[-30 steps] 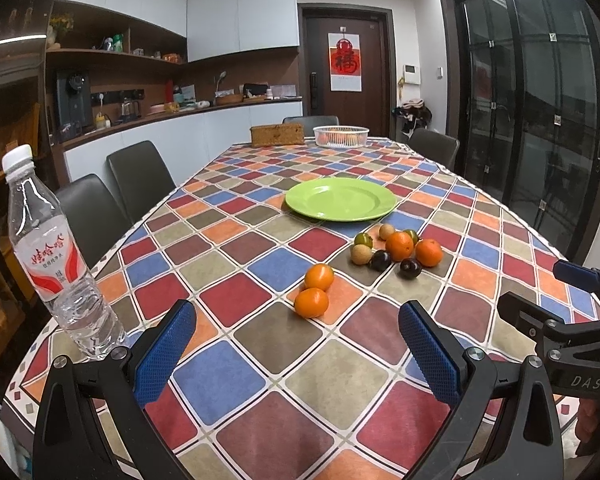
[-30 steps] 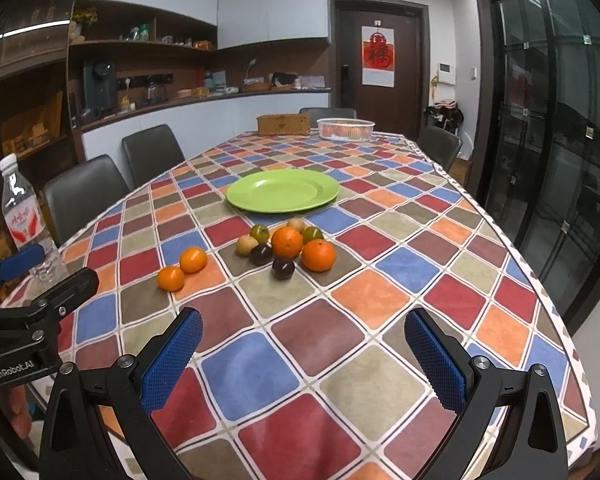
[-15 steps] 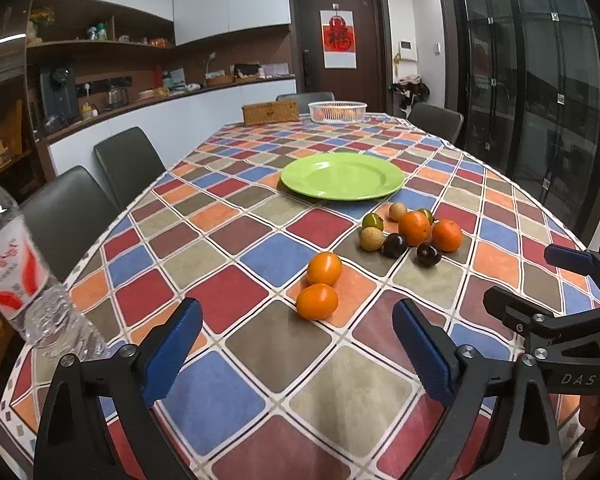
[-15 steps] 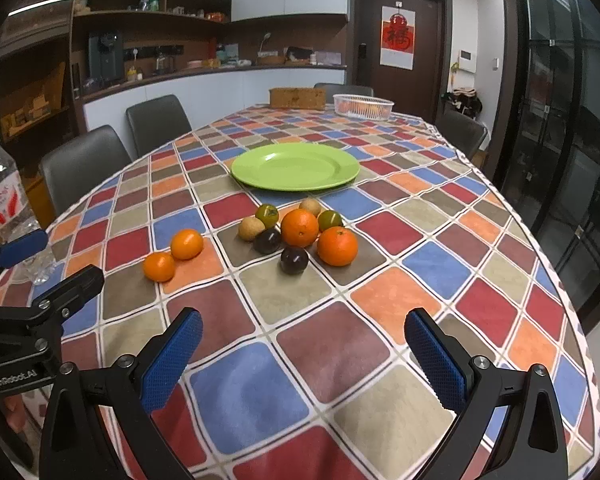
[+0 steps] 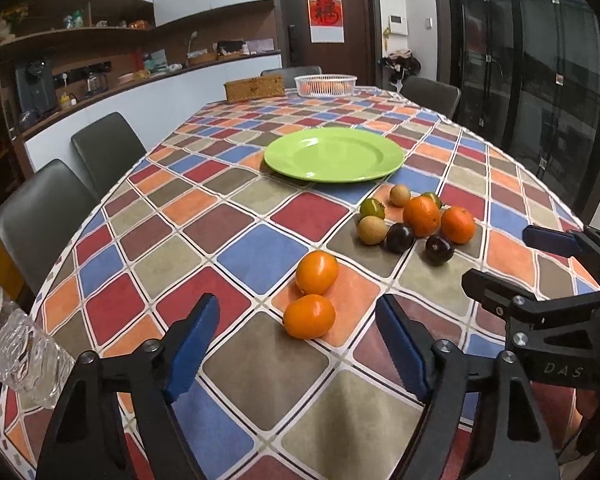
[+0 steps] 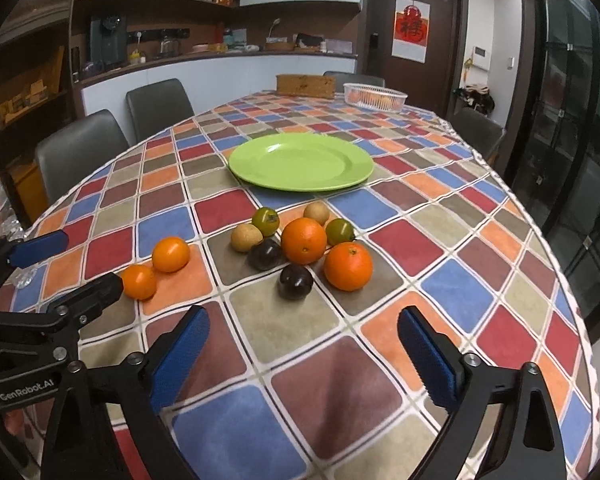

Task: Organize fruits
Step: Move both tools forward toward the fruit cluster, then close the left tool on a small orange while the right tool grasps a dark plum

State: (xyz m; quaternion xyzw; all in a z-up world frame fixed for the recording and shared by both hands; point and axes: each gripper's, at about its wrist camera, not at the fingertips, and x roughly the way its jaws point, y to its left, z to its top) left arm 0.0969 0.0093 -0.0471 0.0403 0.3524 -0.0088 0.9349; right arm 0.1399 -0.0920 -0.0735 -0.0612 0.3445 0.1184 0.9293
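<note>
Both fisheye views look forward and downward along their own tongs, low over the near end of the surface (image 5: 260, 360). The 2 views share the green plate (image 5: 334, 155), the fruit cluster (image 6: 300, 244) and the far door.

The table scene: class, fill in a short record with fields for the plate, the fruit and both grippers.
plate: green plate, nothing on it
fruit: pair of orange fruits apart from a mixed cluster, all on the tablecloth
left gripper: jaws closing, nothing between them
right gripper: jaws closing, nothing between them
far end: white basket
</note>
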